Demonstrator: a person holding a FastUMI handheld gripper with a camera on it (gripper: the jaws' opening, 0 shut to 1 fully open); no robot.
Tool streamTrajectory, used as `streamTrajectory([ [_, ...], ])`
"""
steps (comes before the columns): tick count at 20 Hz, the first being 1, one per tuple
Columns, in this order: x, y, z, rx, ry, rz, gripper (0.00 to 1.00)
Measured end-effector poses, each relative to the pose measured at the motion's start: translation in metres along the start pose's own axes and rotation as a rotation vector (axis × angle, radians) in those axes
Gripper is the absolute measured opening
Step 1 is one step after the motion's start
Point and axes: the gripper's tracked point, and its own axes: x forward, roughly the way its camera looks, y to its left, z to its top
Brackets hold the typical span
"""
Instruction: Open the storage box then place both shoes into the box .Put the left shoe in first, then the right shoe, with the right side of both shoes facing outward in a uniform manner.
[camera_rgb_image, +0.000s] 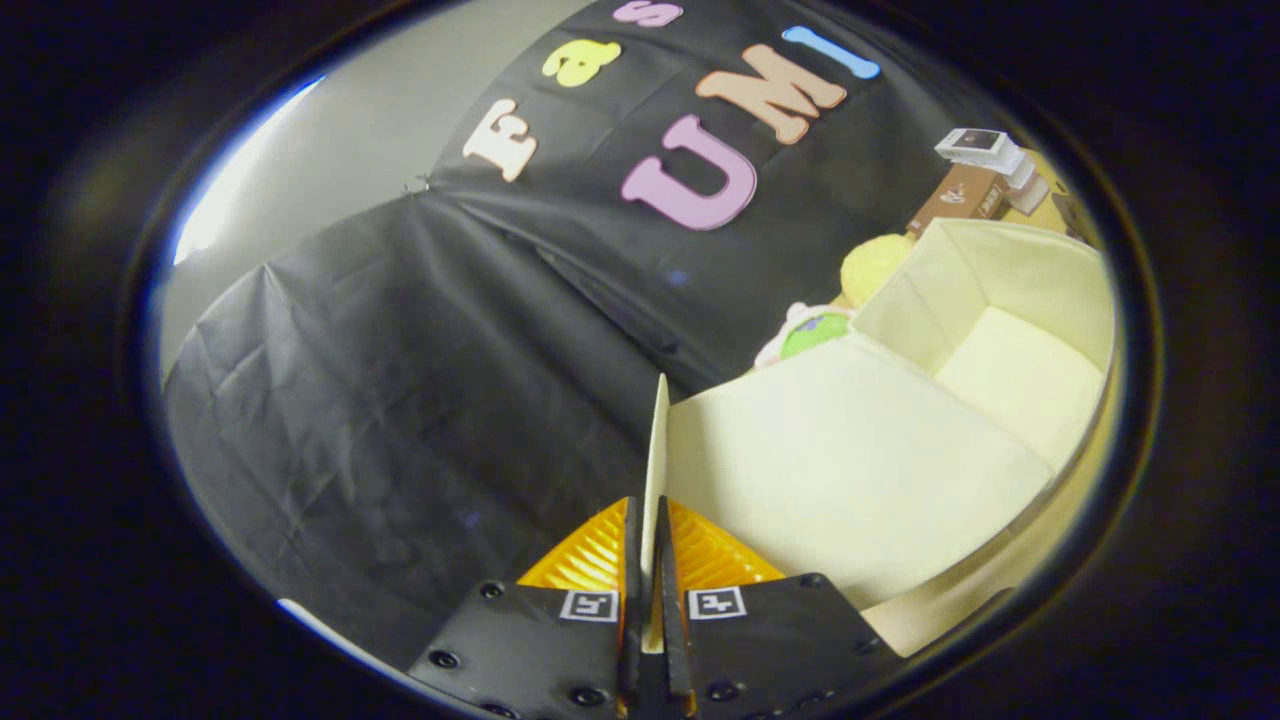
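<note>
Pinching the storage box (1000, 330) lid (655, 450) edge-on, the hand-held gripper (648, 530) tilts, fingers closed on it

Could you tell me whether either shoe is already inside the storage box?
No, the open storage box shows a bare inside, while the tool is shut on the edge of its lifted lid.

The gripper (646, 520) has both fingers pinched tight on the thin edge of the storage box's lid (850, 470), which stands up between them. The lid's broad face spreads away to the right, and past it lies the open storage box (1000, 300). Behind the box sit soft toys (835, 300), with small cartons (985, 170) stacked farther back.
</note>
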Motion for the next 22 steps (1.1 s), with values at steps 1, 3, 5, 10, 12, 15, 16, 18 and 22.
streamTrajectory([
  [1,0.001,-0.003,-0.008,-0.008,0.009,0.003,0.14],
  [3,0.004,-0.007,-0.018,-0.006,0.02,-0.006,0.33],
  [5,0.004,-0.018,-0.018,-0.048,0.043,-0.025,0.52],
  [10,-0.025,-0.059,0.005,-0.175,0.055,-0.116,1.0],
  [12,-0.04,-0.078,0.031,-0.2,0.043,-0.162,1.0],
  [15,-0.064,-0.109,0.076,-0.235,0.02,-0.271,1.0],
  [16,-0.075,-0.126,0.093,-0.253,0.019,-0.329,1.0],
  [18,-0.097,-0.155,0.122,-0.285,0.026,-0.44,1.0],
  [22,-0.134,-0.205,0.172,-0.39,0.11,-0.661,1.0],
])
